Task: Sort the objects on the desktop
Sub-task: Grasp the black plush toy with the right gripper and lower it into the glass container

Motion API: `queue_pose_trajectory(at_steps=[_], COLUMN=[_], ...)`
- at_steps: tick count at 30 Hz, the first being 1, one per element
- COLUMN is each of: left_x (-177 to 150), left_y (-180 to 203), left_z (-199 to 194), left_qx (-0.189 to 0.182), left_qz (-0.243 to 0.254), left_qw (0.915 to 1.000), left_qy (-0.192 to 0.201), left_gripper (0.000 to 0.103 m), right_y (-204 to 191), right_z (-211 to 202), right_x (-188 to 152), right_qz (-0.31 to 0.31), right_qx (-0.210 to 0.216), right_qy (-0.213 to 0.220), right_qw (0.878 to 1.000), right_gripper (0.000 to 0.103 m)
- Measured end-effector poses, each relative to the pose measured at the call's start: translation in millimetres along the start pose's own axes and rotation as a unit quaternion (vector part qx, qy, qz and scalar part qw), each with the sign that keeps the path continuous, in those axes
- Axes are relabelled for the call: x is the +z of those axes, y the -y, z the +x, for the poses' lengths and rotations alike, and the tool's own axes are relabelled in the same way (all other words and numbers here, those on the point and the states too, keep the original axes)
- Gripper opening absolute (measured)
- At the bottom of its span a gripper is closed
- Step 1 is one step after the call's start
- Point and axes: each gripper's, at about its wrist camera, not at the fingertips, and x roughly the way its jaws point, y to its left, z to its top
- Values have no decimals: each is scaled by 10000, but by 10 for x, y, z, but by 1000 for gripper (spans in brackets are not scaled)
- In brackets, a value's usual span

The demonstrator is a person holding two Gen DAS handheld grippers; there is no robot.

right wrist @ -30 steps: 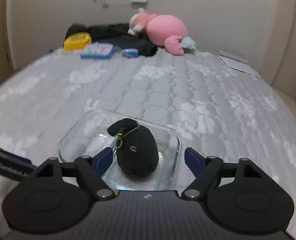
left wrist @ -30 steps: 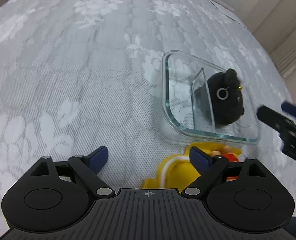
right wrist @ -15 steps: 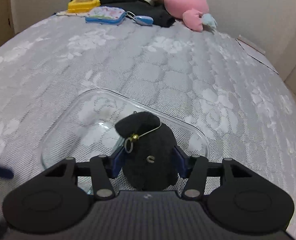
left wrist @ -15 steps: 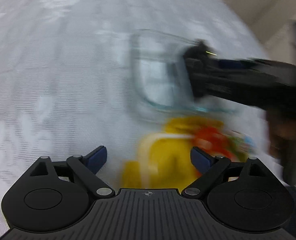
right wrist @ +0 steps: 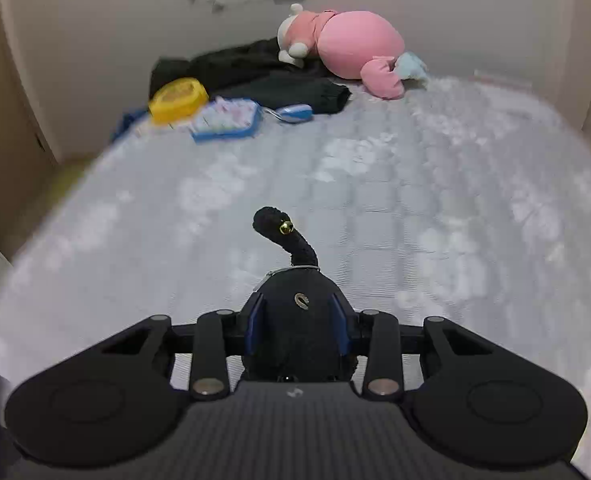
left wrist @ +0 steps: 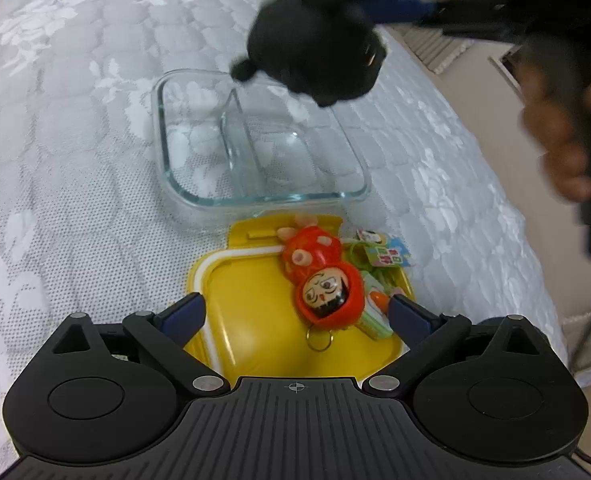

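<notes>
My right gripper (right wrist: pixel 298 322) is shut on a black plush toy (right wrist: pixel 297 332) with a small gold bell and holds it in the air. In the left wrist view the black plush (left wrist: pixel 315 52) hangs blurred above a two-compartment glass dish (left wrist: pixel 199 196) that has nothing in it. In front of the dish lies a yellow lid (left wrist: pixel 255 320) with a red doll keychain (left wrist: pixel 323 280) and small colourful charms (left wrist: pixel 379 256) on it. My left gripper (left wrist: pixel 295 312) is open, its fingers either side of the lid's near part.
All rests on a grey patterned mattress (right wrist: pixel 415 200). At its far end lie a pink plush (right wrist: pixel 347 48), black clothing (right wrist: pixel 263 76), a yellow box (right wrist: pixel 177 98), a blue case (right wrist: pixel 227 120). The mattress edge drops off at right (left wrist: pixel 507 184).
My right gripper closed on the black plush in the glass dish and lifted it out. My left gripper moved back and over the yellow lid, staying open.
</notes>
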Motion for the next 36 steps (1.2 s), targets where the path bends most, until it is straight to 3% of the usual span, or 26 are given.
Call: queue_pose_trajectory(at_steps=[4,10,13,19,22,30,34,36], left_x=[29,39,46,71,76,70,78,73], left_y=[-85,-219,-316,-419,-425,-439,-442,-436], left_z=[104,139,148,164,185,226,233,252], left_qx=[83,185,180,269,251,283,285,300], left_qz=[-109,-353,-489,-634,-605,-602,-602,-572], left_qw=[9998,9991,9985,9973,9975,9973,9973,9973], left_qy=[-117,-177,-175,-239,-268,-304,-314,-363], left_gripper=[101,101,101,101,101,101,101,101], right_y=[20,127,161,-46,-61,-208,-227,-186], right_z=[46,567,739,905,949,788,494,472], right_x=[71,-158,-289,-436,-515,-560,-261,-119], right_qz=[743,1406,1760,1224,1188,366,48,47], right_qx=[336,9,8,-303,-276,-231,-456,-564], right_qy=[-362,-866,-770,-329,-460,-739,21,206], right_qw=[9960,9863,9814,9915,9915,9963,9989,9982], right_gripper=[39,39,39,39,32,36,36,33])
